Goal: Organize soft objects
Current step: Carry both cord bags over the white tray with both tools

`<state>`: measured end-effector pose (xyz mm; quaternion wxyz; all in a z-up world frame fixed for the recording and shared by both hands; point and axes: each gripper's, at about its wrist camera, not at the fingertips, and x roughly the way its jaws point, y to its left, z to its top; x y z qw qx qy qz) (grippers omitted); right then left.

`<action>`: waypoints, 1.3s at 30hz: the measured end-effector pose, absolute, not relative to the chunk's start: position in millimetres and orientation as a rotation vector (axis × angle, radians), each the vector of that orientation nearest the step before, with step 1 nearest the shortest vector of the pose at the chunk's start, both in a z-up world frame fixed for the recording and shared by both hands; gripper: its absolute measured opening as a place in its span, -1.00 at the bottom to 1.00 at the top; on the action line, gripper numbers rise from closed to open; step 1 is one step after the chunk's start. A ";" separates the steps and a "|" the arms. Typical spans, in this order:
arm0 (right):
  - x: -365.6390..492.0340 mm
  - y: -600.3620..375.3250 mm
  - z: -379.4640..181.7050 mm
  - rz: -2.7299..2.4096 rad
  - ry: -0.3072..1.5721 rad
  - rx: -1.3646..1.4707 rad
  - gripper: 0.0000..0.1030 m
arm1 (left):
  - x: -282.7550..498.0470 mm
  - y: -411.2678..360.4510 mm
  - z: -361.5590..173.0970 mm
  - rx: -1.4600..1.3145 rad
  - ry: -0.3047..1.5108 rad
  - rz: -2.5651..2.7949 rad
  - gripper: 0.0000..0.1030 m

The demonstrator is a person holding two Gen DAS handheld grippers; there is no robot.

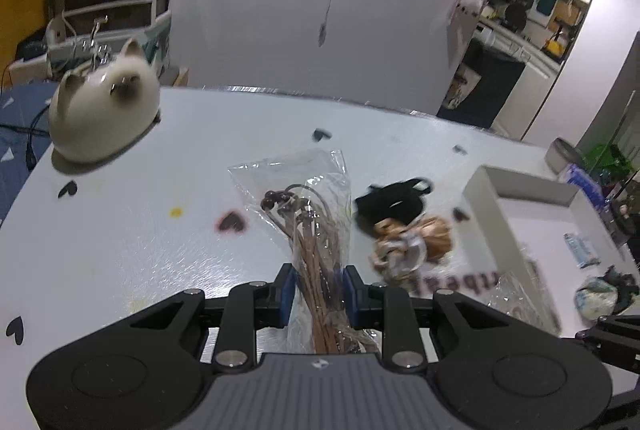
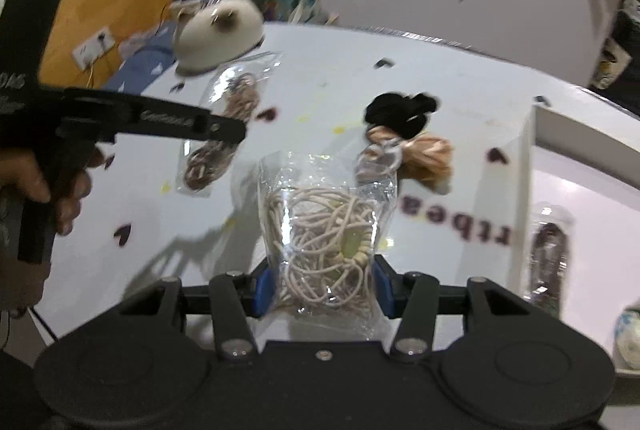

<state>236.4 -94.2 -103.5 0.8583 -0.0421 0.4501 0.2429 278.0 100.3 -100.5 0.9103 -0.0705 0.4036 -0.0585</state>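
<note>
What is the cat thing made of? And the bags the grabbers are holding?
The cat looks like glazed ceramic: smooth, shiny highlights. Both bags look like thin clear plastic: crinkly, see-through, with stretchy-looking hair ties inside.

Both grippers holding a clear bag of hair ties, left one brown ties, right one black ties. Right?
Not quite. The right gripper holds a bag of cream ties, not black, as the right wrist view shows. The left gripper does hold a bag of brown ties.

Right tool (image 2: 320, 288) around bagged cords (image 2: 322, 238)
</note>
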 end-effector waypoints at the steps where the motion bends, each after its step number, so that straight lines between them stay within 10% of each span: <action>1: 234.2 -100.5 -99.8 0.498 0.933 -0.077 -0.01 | 275.1 96.3 -95.8 -0.145 0.822 -0.126 -0.47; 39: 222.7 -406.3 -62.4 0.208 0.806 0.101 -0.01 | 274.9 -199.6 -98.9 -0.206 0.844 -0.363 -0.47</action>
